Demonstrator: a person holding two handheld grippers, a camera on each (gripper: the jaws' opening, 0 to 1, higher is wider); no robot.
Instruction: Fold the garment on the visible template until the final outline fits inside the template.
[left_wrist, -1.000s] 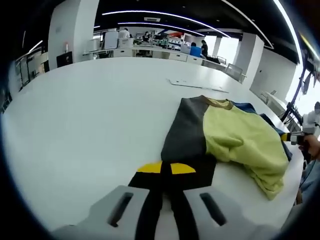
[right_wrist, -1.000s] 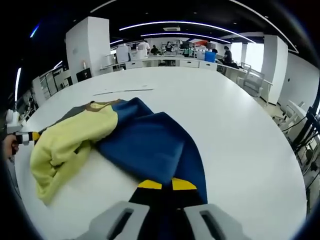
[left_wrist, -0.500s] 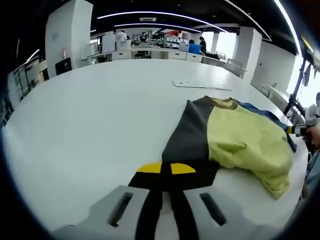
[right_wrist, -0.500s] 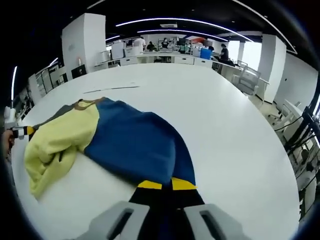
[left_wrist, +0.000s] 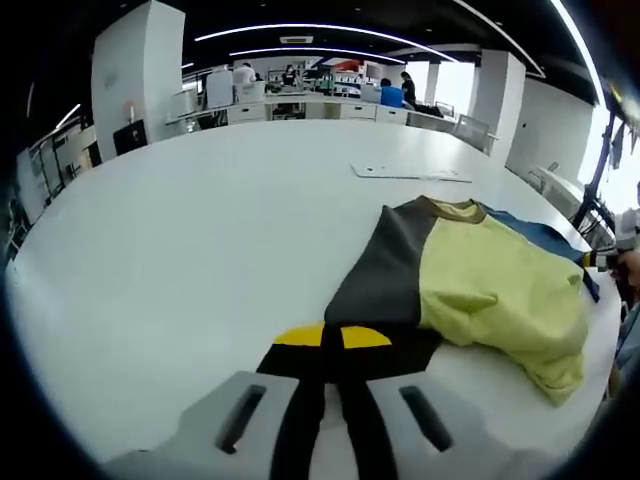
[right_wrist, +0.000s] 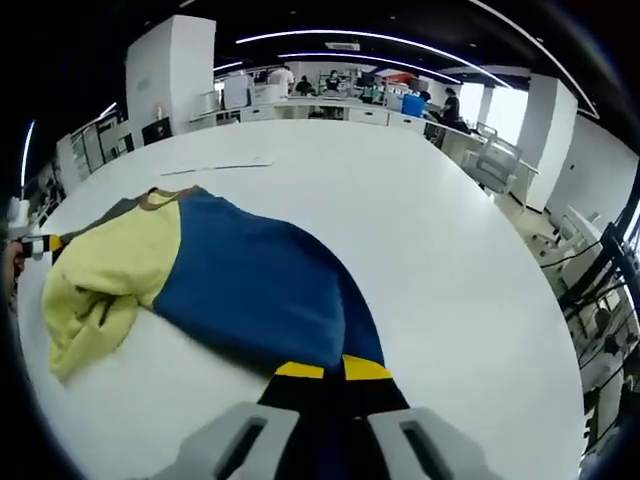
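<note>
A garment with grey (left_wrist: 385, 275), yellow (left_wrist: 500, 285) and blue (right_wrist: 260, 290) panels lies bunched on the white table (left_wrist: 190, 230). My left gripper (left_wrist: 332, 337) is shut on the grey panel's near edge. My right gripper (right_wrist: 333, 370) is shut on the blue panel's near edge. Yellow cloth (right_wrist: 95, 275) is rumpled in the middle, between the two. The right gripper (left_wrist: 603, 261) peeks in at the left gripper view's right edge, held by a hand. A thin flat template sheet (left_wrist: 405, 172) lies on the table beyond the collar, apart from the garment; it is the pale strip (right_wrist: 205, 168).
The table's edge (right_wrist: 520, 300) curves round on the right, with chairs (right_wrist: 495, 160) and cables beyond it. Desks and standing people (left_wrist: 300, 85) fill the back of the room. White pillars (left_wrist: 130, 75) stand at the left.
The grey and blue panels have drawn flatter and longer as the two grippers pulled apart. The yellow bunch has shifted slightly. Both grips are unchanged.
</note>
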